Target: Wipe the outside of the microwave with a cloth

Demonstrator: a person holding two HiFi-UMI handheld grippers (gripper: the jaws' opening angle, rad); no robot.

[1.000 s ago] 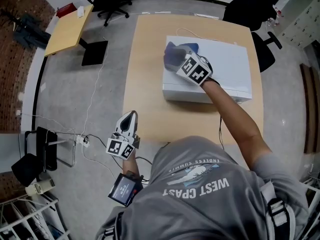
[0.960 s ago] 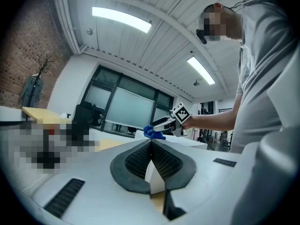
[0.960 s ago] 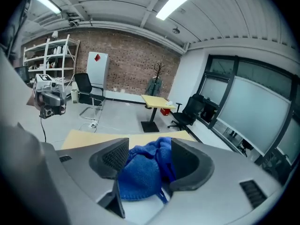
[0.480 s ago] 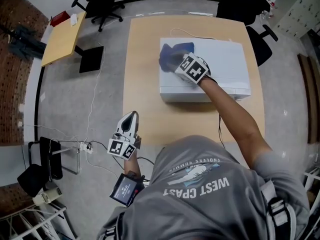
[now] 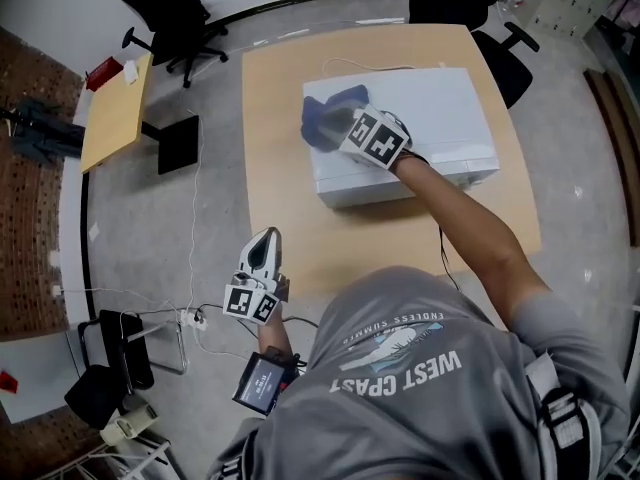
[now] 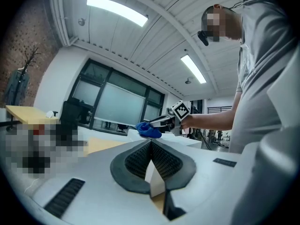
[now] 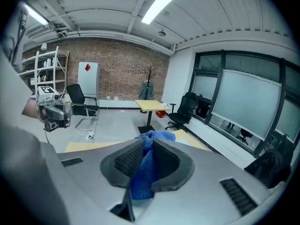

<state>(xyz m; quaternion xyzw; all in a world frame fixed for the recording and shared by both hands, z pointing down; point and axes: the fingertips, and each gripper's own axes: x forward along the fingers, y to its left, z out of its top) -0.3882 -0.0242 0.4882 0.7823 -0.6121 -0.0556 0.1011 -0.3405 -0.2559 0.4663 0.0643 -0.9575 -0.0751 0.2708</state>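
Crumpled blue cloth (image 5: pixel 345 95) atop white microwave (image 5: pixel 450 108), partly hidden between jaws of right gripper (image 5: pixel 330 128), which have just been closing and now pinch it; left gripper (image 5: pixel 264 238) jaws closed, empty.

Right arm stretched forward; the right gripper (image 5: pixel 334 131) tilts down, its jaws having just been closing, now pinching the cloth (image 5: pixel 322 118). The left gripper (image 5: pixel 263 242) points level at the person's side, jaws together.
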